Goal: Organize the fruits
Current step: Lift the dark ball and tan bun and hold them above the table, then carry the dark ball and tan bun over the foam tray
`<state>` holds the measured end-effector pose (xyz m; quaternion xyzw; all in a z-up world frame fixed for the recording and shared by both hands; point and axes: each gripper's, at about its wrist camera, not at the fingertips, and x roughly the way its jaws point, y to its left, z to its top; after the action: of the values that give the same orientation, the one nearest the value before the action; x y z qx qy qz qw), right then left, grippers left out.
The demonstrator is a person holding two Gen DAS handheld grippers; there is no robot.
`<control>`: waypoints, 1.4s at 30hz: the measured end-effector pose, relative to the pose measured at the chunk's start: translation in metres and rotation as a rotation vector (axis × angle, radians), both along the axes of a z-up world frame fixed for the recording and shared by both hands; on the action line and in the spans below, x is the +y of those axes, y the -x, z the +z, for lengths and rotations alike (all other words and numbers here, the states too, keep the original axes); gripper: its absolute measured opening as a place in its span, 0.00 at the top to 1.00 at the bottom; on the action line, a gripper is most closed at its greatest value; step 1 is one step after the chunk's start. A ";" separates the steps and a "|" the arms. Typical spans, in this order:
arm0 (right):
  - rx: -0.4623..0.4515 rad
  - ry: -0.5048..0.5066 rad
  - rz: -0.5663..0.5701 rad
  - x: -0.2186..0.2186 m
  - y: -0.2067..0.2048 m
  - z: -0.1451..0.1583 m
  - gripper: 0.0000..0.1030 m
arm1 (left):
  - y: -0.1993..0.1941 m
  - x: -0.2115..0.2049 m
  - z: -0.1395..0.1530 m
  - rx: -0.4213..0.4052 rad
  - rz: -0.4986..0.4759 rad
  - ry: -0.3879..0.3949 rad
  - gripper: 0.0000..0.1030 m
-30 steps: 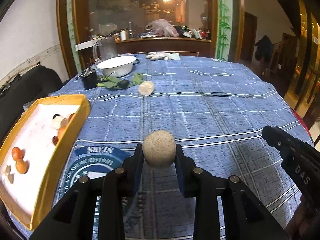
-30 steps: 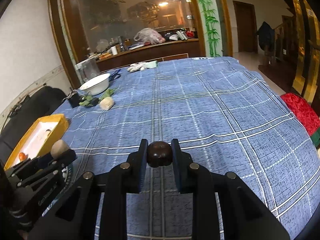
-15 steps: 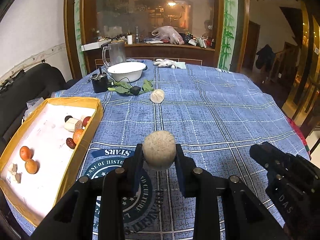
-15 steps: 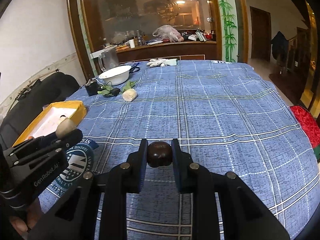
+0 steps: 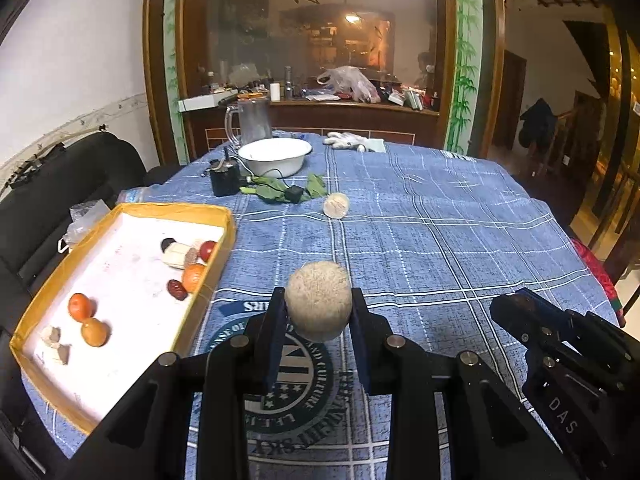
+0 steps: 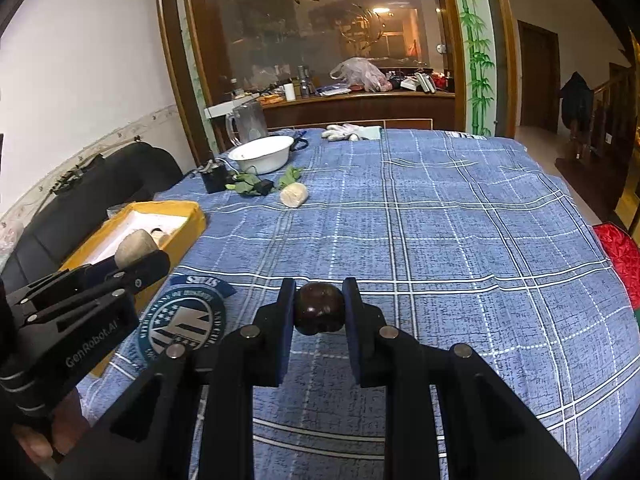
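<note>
While both claws hovered above the blue plaid-clothed table (image 5: 440, 240), each carried a fruit. Left claw (image 5: 319, 316) pinched a rough, pale tan round fruit (image 5: 319, 306) between its pads, held off the cloth over the printed round emblem (image 5: 296, 376). Right claw (image 6: 319, 314) pinched a small, glossy dark brown round fruit (image 6: 320, 314), also clear of the cloth.

From the left wrist view, the shallow yellow-rimmed cardboard tray with white floor (image 5: 224, 240) lay at 9 o'clock of the held tan fruit, near it. Already inside: two orange citrus fruits (image 5: 82, 307) close together toward the near left corner, a third orange fruit (image 5: 194, 277) against the right wall, a red round fruit (image 5: 208, 250), a dark red date (image 5: 177, 290), and several pale pieces too small to name.

Left on the table: one pale, cut-faced round fruit (image 5: 336, 205) at 12 o'clock, just beside green leaves (image 5: 276, 192) and near a white enamel basin (image 5: 275, 156).

Judgement: sorting looked well past halfway. Two fruits were in hand and not yet deposited; one remained loose. The left claw sat nearer the tray.
</note>
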<state>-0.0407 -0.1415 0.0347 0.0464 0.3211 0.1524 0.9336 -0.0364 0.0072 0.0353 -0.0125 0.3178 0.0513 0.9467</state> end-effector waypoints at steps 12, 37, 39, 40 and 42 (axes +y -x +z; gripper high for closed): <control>-0.032 -0.055 0.090 0.016 0.024 0.020 0.76 | 0.030 0.019 0.026 -0.050 0.058 -0.004 0.71; -0.089 -0.052 0.114 0.037 0.008 0.057 0.76 | 0.047 0.103 0.020 -0.009 0.303 -0.027 0.72; -0.106 -0.042 0.131 0.044 0.006 0.065 0.76 | 0.047 0.110 0.019 0.001 0.323 -0.028 0.72; -0.115 -0.040 0.143 0.048 0.005 0.070 0.76 | 0.046 0.115 0.018 0.007 0.338 -0.028 0.72; -0.125 -0.048 0.176 0.058 0.003 0.076 0.76 | 0.046 0.121 0.017 0.014 0.361 -0.037 0.72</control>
<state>-0.0436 -0.0832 0.1105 0.0309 0.2614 0.2440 0.9333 -0.0823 0.1279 0.0526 -0.0514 0.3158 0.2264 0.9200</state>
